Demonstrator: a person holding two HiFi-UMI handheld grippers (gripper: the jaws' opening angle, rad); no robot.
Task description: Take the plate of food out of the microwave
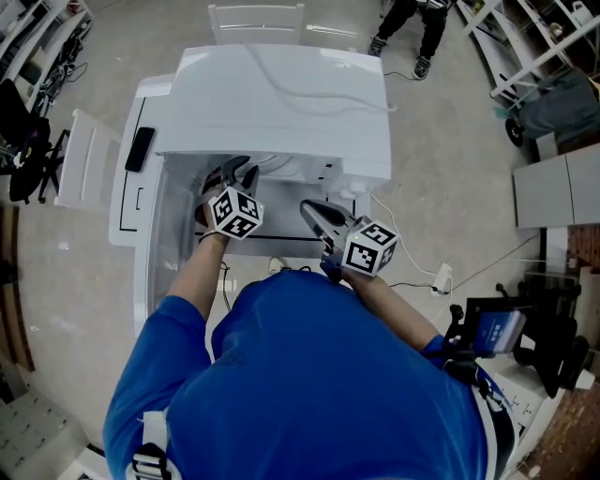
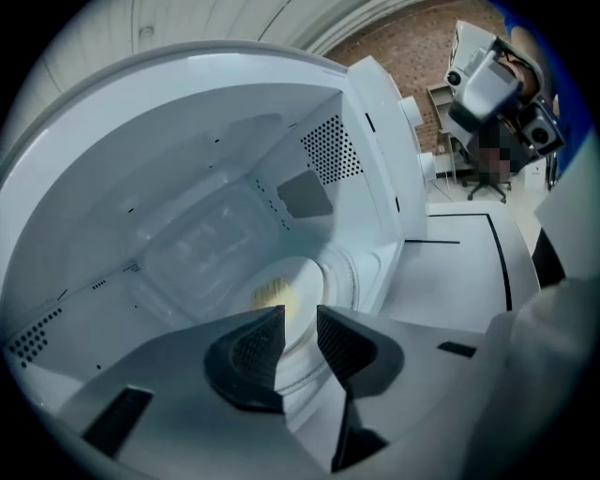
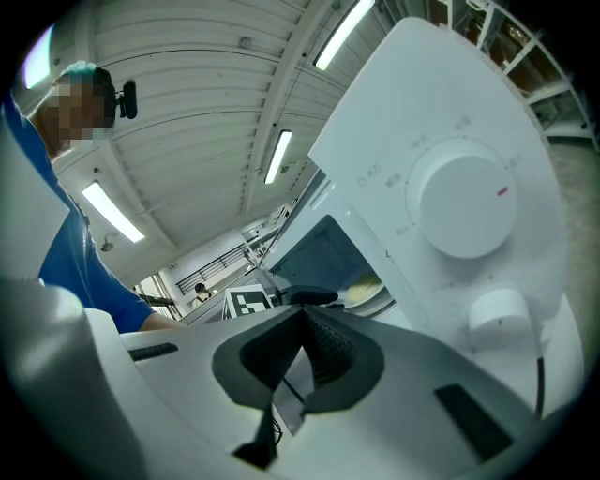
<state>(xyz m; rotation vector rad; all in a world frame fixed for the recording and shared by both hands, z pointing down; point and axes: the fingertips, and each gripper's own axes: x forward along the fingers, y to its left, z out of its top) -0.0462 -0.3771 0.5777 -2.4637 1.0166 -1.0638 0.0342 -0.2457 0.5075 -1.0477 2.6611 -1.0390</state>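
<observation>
The white microwave (image 1: 281, 103) stands with its door (image 1: 141, 187) swung open to the left. Inside, on the glass turntable, lies a white plate (image 2: 305, 281) with yellow food (image 2: 270, 293). My left gripper (image 1: 239, 171) reaches into the cavity. Its jaws stand a little apart, and the plate's near rim shows through the gap (image 2: 300, 339) with neither pad pressing on it. My right gripper (image 1: 309, 208) hangs in front of the control panel, shut and empty (image 3: 302, 317). The plate's edge (image 3: 367, 292) also shows in the right gripper view.
The control panel carries a large dial (image 3: 466, 208) and a smaller knob (image 3: 502, 319). A white cable (image 1: 309, 89) lies across the microwave's top. A plug and cord (image 1: 441, 278) lie on the floor at the right. A white chair (image 1: 258, 21) stands behind the microwave.
</observation>
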